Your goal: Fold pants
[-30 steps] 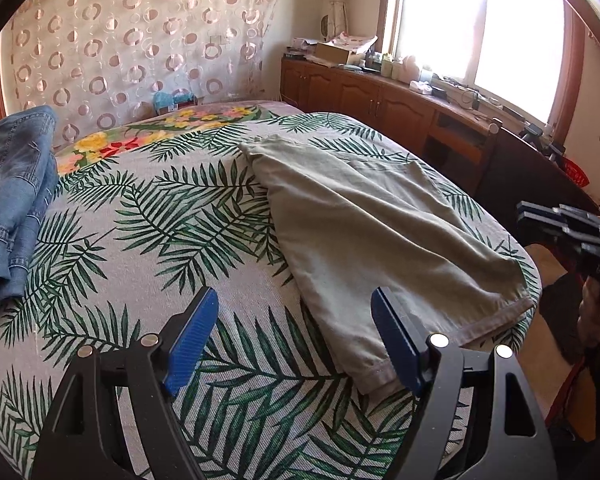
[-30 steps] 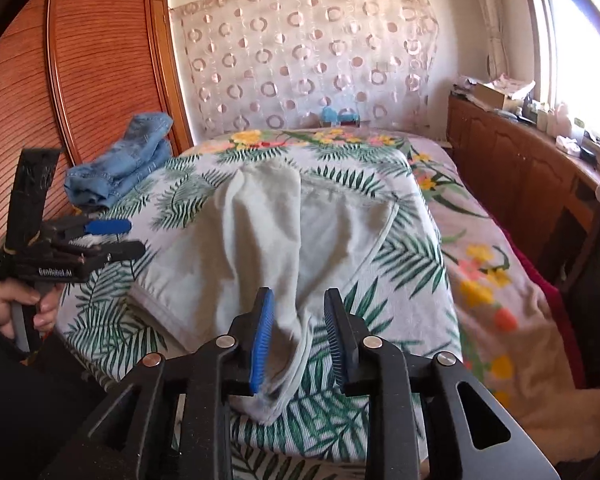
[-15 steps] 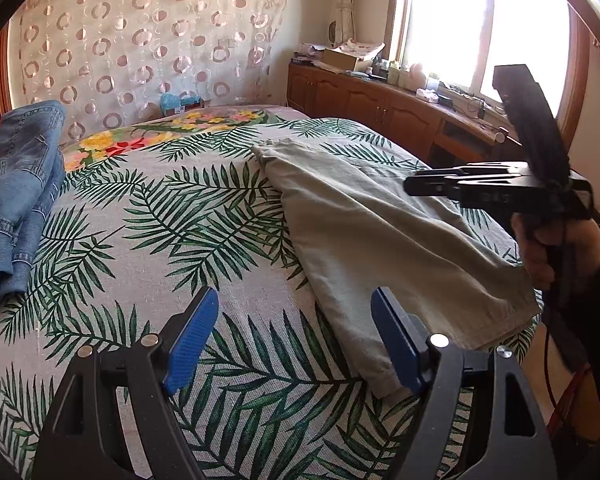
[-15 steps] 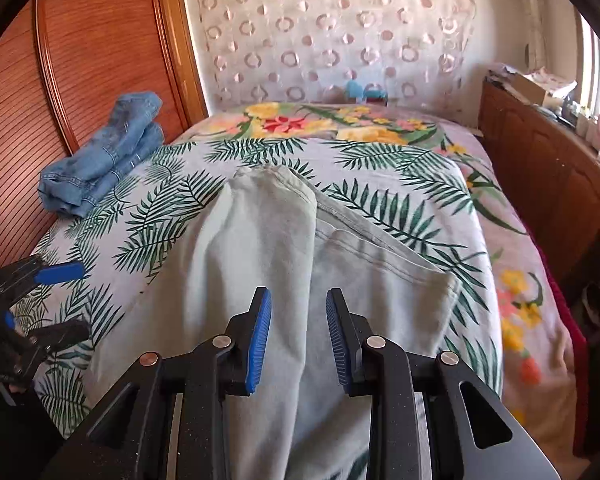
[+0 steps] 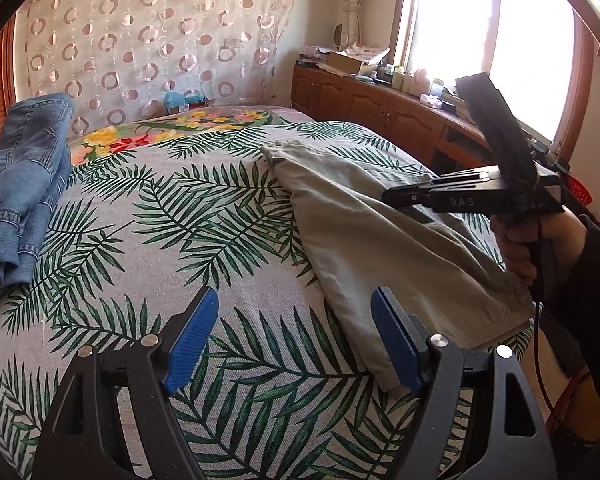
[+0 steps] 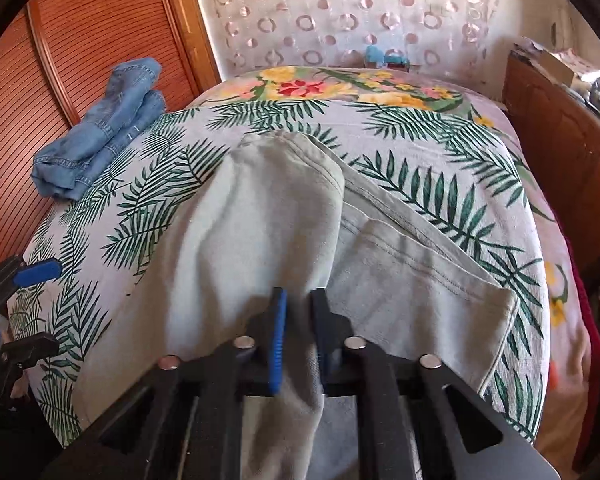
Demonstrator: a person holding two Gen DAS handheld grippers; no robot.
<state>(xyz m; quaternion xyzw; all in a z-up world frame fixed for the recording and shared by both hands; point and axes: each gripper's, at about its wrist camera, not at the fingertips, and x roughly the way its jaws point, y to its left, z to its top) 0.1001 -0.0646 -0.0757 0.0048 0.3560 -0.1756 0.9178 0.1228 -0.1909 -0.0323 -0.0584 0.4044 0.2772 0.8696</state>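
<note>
In the left wrist view the left gripper (image 5: 292, 340) hovers with its blue fingers (image 5: 190, 344) spread wide and empty over the bed (image 5: 160, 240), its right finger just at the near hem of the pants (image 5: 380, 240), which lie lengthwise on the palm-leaf cover; jeans (image 5: 20, 188) sit heaped at the far left. In the right wrist view the right gripper (image 6: 298, 332) is clamped on a raised fold of the pants (image 6: 268, 216), the rest lying flat on the bed (image 6: 440, 152).

My pads (image 5: 190, 336) are blue on black arms. Pants (image 6: 260, 216) pale grey-green. Bedspread (image 5: 180, 216) grey with green palm fronds. Jeans (image 5: 24, 184) faded blue. Curtain (image 5: 148, 48) cream with pink rings.
</note>
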